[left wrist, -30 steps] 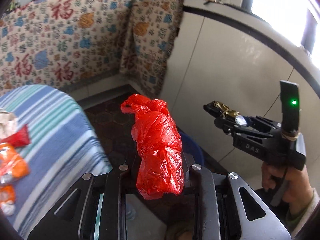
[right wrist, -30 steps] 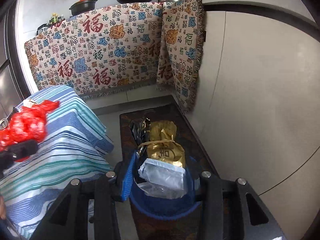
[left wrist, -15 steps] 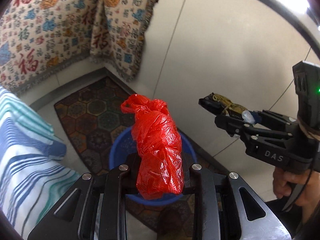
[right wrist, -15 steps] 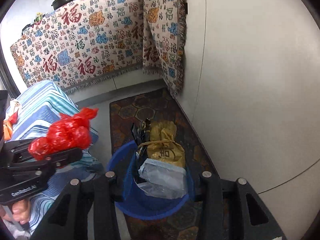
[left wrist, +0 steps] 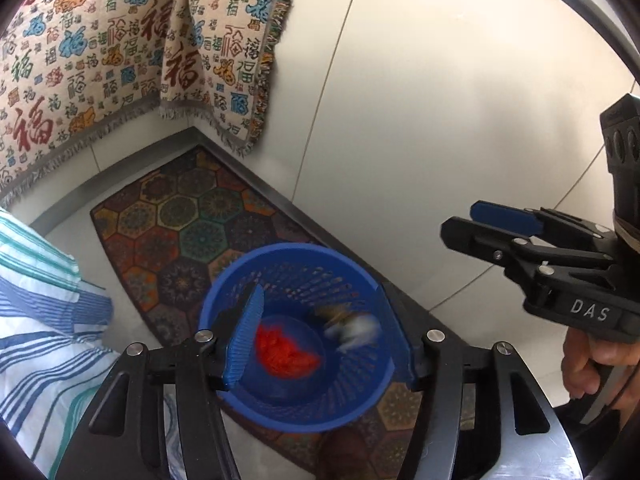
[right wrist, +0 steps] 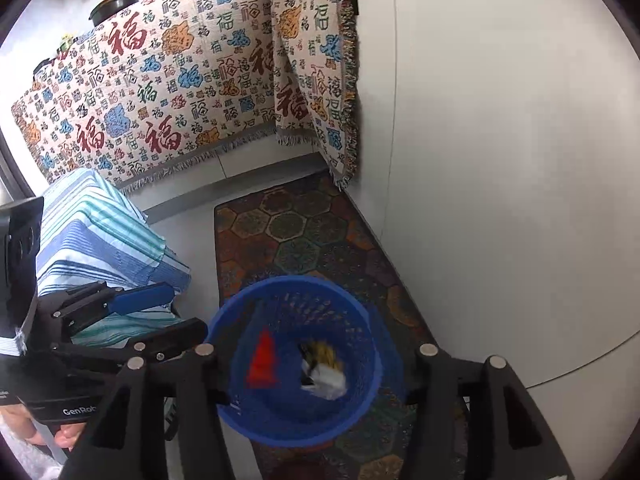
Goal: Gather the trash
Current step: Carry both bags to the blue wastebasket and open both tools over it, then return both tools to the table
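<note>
A second ago the left gripper (left wrist: 320,344) was clamped on a red plastic bag and the right gripper (right wrist: 316,364) on a gold and white packet; now both have come down over the blue bin (left wrist: 280,412) and let go, and the two pieces of trash are inside it. Nearest the cameras, both pairs of jaws are opening with nothing between them, each spread about as wide as the bin's mouth. Below them the red bag (left wrist: 286,350) lies on the bin floor at the left, and the packet (left wrist: 352,326), blurred as if not yet at rest, is just beside it on the right. The bin stands on a patterned mat (left wrist: 180,216) by the white wall (left wrist: 440,100), with the striped cloth (left wrist: 36,300) of the table just to its left and the printed hanging cloth (left wrist: 120,48) behind. By my reading, the step in hand is the drop, and it is as good as done. The next move calls for lifting both grippers clear of the rim without knocking the light bin, then swinging back to the table for more trash; how much is left there cannot be told from these views
</note>
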Demonstrator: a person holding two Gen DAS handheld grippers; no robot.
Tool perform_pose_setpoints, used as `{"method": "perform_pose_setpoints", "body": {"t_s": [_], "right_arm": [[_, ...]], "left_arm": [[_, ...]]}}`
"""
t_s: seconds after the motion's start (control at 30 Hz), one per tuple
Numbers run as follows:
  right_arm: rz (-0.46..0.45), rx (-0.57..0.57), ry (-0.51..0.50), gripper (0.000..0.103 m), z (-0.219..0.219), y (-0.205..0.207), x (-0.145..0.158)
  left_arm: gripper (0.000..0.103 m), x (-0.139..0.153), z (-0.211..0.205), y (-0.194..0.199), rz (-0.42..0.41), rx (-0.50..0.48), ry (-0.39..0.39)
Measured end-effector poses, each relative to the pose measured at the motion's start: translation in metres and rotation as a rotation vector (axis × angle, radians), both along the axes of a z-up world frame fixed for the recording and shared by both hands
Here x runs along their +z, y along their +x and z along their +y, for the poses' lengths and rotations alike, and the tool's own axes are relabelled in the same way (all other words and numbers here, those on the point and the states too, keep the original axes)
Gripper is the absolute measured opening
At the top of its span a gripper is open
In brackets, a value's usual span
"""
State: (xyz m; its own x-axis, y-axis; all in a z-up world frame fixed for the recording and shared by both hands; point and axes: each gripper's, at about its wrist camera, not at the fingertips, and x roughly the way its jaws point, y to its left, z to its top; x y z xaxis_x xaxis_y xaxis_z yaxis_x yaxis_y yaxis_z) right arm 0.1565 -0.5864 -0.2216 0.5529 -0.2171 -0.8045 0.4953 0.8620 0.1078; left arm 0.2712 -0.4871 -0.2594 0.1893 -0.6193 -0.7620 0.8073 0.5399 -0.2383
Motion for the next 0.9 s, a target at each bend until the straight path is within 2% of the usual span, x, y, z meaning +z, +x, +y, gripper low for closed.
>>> {"method": "perform_pose_setpoints", "body": {"t_s": [0.1,0.23,0.43,0.53,0.63,0.8,0.9], "right_arm": [[-0.016,-0.012,-0.009,0.056,-0.001,-0.003,0.005],[-0.052,-0.006,-0.048,0.056,0.008,0.001,0.019],[-0.107,0.060,-0.148,0.056,0.047,0.017,0.047],[-0.158,0.128,-0.197,0.056,0.089,0.030,0.067],[-0.193,0.195,-0.220,0.057,0.130,0.041,0.080],[-0.236,0.365,-0.187,0.057,0.220,0.064,0.087],[-0.238,0.467,-0.168,0.057,0.268,0.076,0.083]], "left_arm": [[0.060,0.005,0.008,0.003,0.004,0.020,-0.012],[0.060,0.026,0.033,-0.002,-0.019,0.053,-0.043],[0.060,0.062,0.109,-0.017,-0.081,0.142,-0.068],[0.060,0.075,0.165,-0.029,-0.100,0.213,-0.067],[0.061,0.076,0.217,-0.041,-0.114,0.282,-0.053],[0.062,0.070,0.304,-0.054,-0.165,0.400,0.012],[0.063,0.067,0.353,-0.051,-0.162,0.462,0.044]]}}
